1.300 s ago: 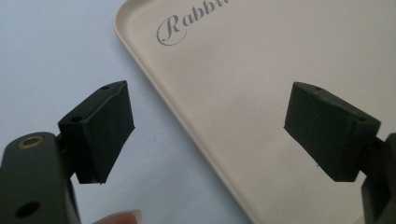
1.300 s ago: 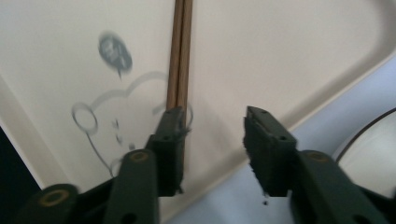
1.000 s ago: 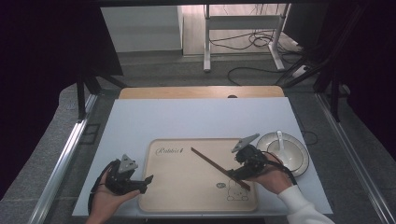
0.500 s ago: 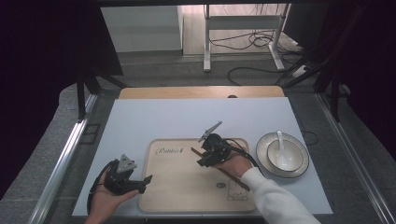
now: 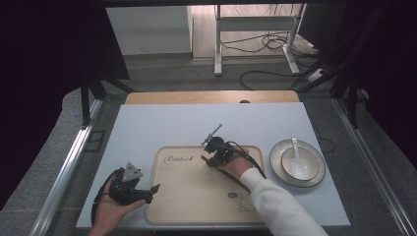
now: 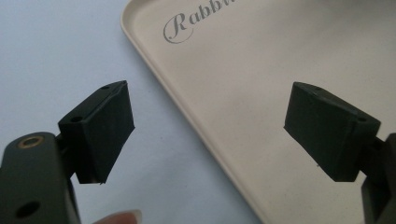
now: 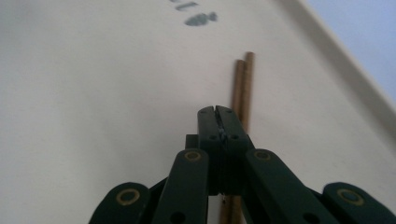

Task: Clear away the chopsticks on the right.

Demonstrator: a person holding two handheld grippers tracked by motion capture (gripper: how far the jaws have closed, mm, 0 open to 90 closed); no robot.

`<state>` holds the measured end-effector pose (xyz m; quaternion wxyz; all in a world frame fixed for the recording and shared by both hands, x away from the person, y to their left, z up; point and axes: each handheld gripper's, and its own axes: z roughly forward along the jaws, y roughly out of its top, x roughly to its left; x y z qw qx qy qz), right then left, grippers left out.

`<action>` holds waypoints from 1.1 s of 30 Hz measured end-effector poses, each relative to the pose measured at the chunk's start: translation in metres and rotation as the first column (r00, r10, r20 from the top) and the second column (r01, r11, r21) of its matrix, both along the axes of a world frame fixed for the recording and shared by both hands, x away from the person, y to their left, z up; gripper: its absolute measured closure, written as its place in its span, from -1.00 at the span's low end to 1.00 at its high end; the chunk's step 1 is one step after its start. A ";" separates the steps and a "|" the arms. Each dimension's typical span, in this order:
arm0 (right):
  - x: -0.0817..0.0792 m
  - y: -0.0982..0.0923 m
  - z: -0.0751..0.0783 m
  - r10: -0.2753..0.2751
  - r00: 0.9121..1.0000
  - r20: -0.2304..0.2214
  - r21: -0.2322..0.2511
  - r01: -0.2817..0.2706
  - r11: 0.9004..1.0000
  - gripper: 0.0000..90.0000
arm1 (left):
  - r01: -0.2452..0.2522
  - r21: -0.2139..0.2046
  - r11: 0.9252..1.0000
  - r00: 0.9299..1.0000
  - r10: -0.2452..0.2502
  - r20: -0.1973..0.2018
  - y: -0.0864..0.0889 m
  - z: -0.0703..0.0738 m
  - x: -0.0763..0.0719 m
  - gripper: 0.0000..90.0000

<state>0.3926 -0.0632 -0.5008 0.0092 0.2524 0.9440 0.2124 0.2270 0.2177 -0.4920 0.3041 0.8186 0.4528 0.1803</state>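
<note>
Chopsticks (image 7: 243,88), a brown pair side by side, lie in the tray (image 5: 187,196), lower centre of the high view, running diagonally under the right hand (image 5: 238,167). In the right gripper view they come out from under the jaws and run up toward the upper right of centre; whether the jaw tips pinch them cannot be told, the sticks look just behind and beside the tips. Right gripper (image 7: 218,112): jaws have just been closing and now sit together, pads touching. In the high view the right gripper (image 5: 216,147) sits over the tray's upper middle, near the printed "Rabbit" lettering (image 5: 178,159). Tray is beige, shallow, otherwise holds nothing loose; small printed fish mark (image 7: 201,19) on its floor. Left gripper (image 6: 210,135): jaws wide apart, nothing between them, straddling the tray's left rim, one jaw over the desk (image 5: 147,128), the other over the tray. In the high view the left gripper (image 5: 130,187) is in the lower left, just beside the tray. Right of the tray, a plate (image 5: 317,172) with a bowl (image 5: 300,162) on it, white spoon (image 5: 296,150) in the bowl. Cables on the floor at top.
</note>
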 end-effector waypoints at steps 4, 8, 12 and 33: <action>0.005 -0.007 0.002 -0.015 1.000 0.003 -0.011 0.015 1.000 0.99 | 0.001 0.004 1.000 1.000 -0.001 -0.002 0.000 0.000 0.001 -0.65; 0.010 -0.016 0.004 -0.039 0.999 0.004 -0.025 0.039 0.999 0.99 | 0.005 0.007 1.000 1.000 -0.005 -0.001 0.000 0.000 0.000 -0.65; 0.010 -0.023 0.004 -0.053 0.998 -0.041 0.030 0.054 0.998 0.99 | 0.001 0.001 1.000 1.000 -0.001 0.001 -0.001 0.000 0.000 -0.65; 0.011 -0.064 0.005 -0.217 0.975 0.048 -0.105 0.221 0.969 0.99 | 0.010 0.004 1.000 1.000 -0.010 0.001 -0.001 0.001 0.001 -0.65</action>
